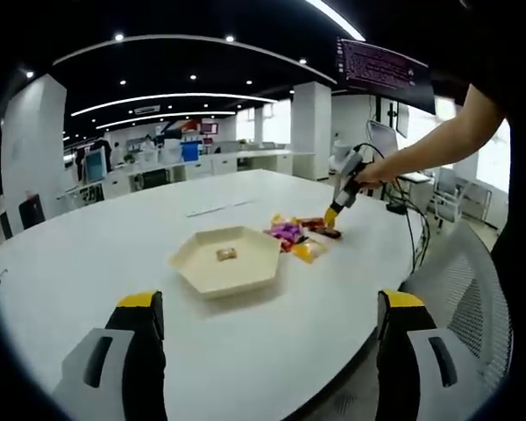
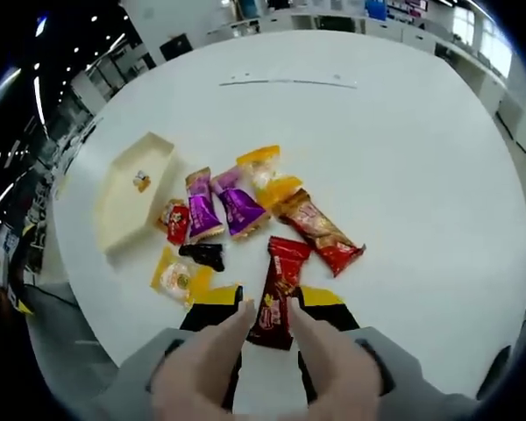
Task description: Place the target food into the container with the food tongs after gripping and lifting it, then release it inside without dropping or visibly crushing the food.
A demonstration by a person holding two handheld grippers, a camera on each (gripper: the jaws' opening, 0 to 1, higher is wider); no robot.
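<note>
A dark red snack bar (image 2: 279, 289) lies on the white table (image 2: 403, 132), its near end pinched between my right gripper's (image 2: 269, 309) two pale fingers (image 2: 212, 351). The bar still rests on the tabletop. In the left gripper view a person's arm holds that right gripper (image 1: 333, 213) down at the snack pile (image 1: 296, 237). A cream hexagonal tray (image 1: 232, 281) sits left of the pile with one small wrapped snack (image 1: 226, 254) in it; in the right gripper view the tray (image 2: 127, 206) is at the left. My left gripper (image 1: 270, 303) hangs open, short of the tray.
Around the red bar lie two purple packets (image 2: 219, 208), a red-brown bar (image 2: 320, 232), yellow packets (image 2: 180, 279), a small black piece (image 2: 203, 254) and a small red one (image 2: 177, 221). A mesh chair (image 1: 460, 289) stands at the table's right edge. Cables (image 1: 408, 210) trail beyond the pile.
</note>
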